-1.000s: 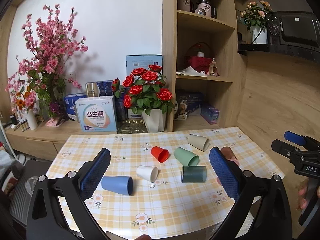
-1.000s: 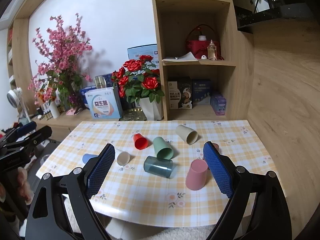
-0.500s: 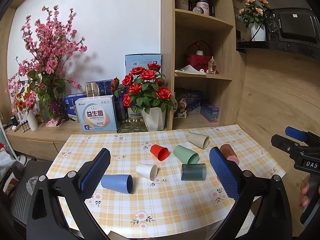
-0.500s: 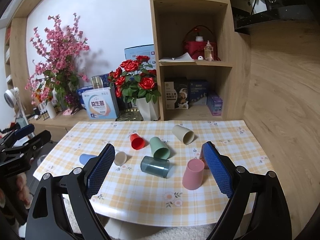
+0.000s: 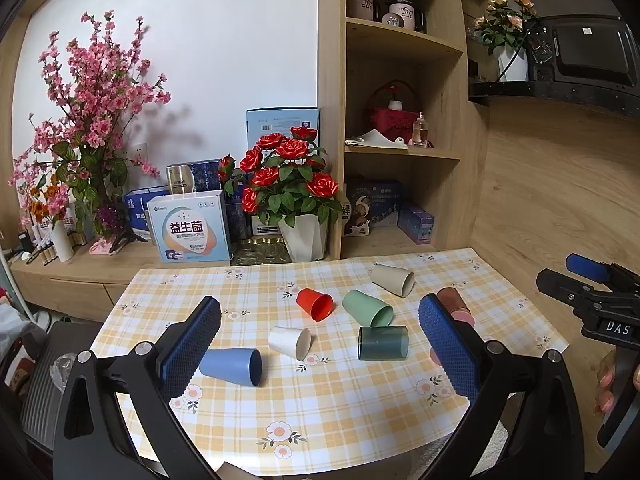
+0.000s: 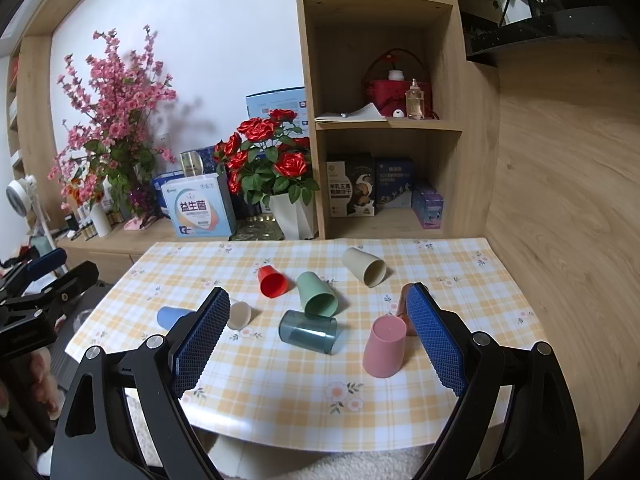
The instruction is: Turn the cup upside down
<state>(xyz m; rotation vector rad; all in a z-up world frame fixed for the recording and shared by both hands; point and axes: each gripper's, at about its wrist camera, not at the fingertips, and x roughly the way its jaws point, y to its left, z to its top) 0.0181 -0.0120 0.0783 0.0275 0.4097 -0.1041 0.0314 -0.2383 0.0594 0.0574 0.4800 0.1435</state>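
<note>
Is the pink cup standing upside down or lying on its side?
Upside down. The pink cup stands on its wide mouth on the tablecloth, closed narrower base on top.

table (image 6: 460, 280): cups (image 6: 316, 294) lie centre | flower pot (image 6: 290, 216) behind | shelf (image 6: 384, 120) behind-right

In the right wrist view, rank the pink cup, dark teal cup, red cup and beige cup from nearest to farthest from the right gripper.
1. Pink cup: upside down, just inside the right gripper's right finger.
2. Dark teal cup: on its side, centre.
3. Red cup: on its side, farther back, left of centre.
4. Beige cup: on its side, at the back; close to the red cup's range.
</note>
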